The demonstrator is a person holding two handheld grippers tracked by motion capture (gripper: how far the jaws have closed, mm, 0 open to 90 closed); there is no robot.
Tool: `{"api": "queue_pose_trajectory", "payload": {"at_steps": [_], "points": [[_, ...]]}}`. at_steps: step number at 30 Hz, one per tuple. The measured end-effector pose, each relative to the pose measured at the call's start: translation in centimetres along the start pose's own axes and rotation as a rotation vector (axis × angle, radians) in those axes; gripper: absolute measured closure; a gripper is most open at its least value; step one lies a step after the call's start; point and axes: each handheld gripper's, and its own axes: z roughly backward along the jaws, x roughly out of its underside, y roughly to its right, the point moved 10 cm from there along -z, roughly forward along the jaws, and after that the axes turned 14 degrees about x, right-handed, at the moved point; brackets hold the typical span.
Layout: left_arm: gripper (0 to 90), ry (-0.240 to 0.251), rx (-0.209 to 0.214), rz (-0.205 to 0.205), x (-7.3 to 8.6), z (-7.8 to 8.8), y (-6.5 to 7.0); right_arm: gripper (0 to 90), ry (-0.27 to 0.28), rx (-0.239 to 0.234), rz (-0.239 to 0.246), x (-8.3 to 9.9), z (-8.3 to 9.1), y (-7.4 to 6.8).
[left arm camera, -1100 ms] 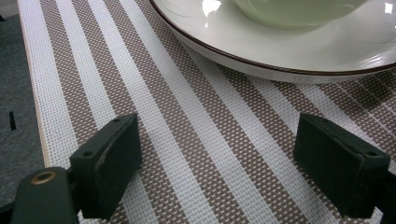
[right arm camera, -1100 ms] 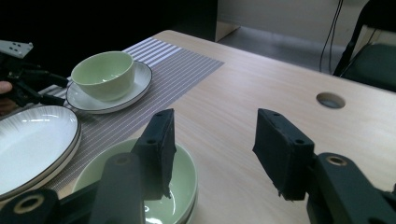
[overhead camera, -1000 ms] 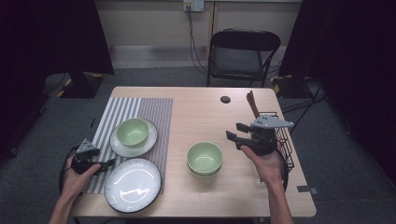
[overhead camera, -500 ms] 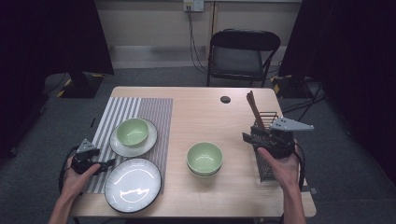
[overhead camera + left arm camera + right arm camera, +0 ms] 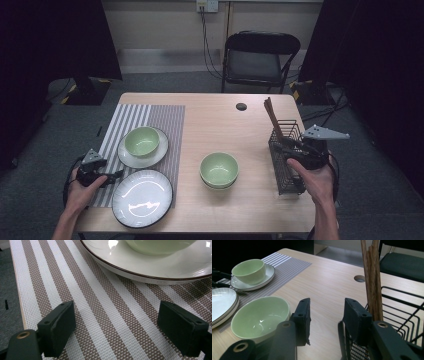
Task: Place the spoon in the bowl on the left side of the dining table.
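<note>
My right gripper (image 5: 294,151) hovers at the near left rim of a black wire basket (image 5: 286,172) that holds brown chopsticks (image 5: 273,117). In the right gripper view its jaws (image 5: 328,320) stand partly open. They have just been closing a little, with only bare table between them. The chopsticks (image 5: 372,277) rise just right of the right jaw. A green bowl (image 5: 219,169) sits mid-table, left of this gripper. My left gripper (image 5: 114,175) rests open at the front left over the striped placemat (image 5: 100,315), facing a white plate (image 5: 150,272) with a green bowl on it.
A green bowl on a small plate (image 5: 142,141) and a large white plate (image 5: 142,197) lie on the placemat (image 5: 150,117). A cable hole (image 5: 241,106) marks the far tabletop. A black folding chair (image 5: 260,57) stands behind the table.
My right gripper has moved right, from beside the middle bowl to the wire basket. The left gripper has stayed where it was.
</note>
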Motion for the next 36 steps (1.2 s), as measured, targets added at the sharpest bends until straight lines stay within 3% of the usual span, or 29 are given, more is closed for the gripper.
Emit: {"api": "queue_pose_trajectory", "payload": {"at_steps": [22, 36], "points": [[14.5, 0.0, 0.0, 0.0, 0.0, 0.0, 0.0, 70.8, -0.108, 0.022, 0.028, 2.7, -1.5, 1.4], [14.5, 0.0, -0.001, 0.0, 0.0, 0.0, 0.0, 81.5, -0.141, 0.088, 0.033, 3.5, -1.8, 1.6]]}}
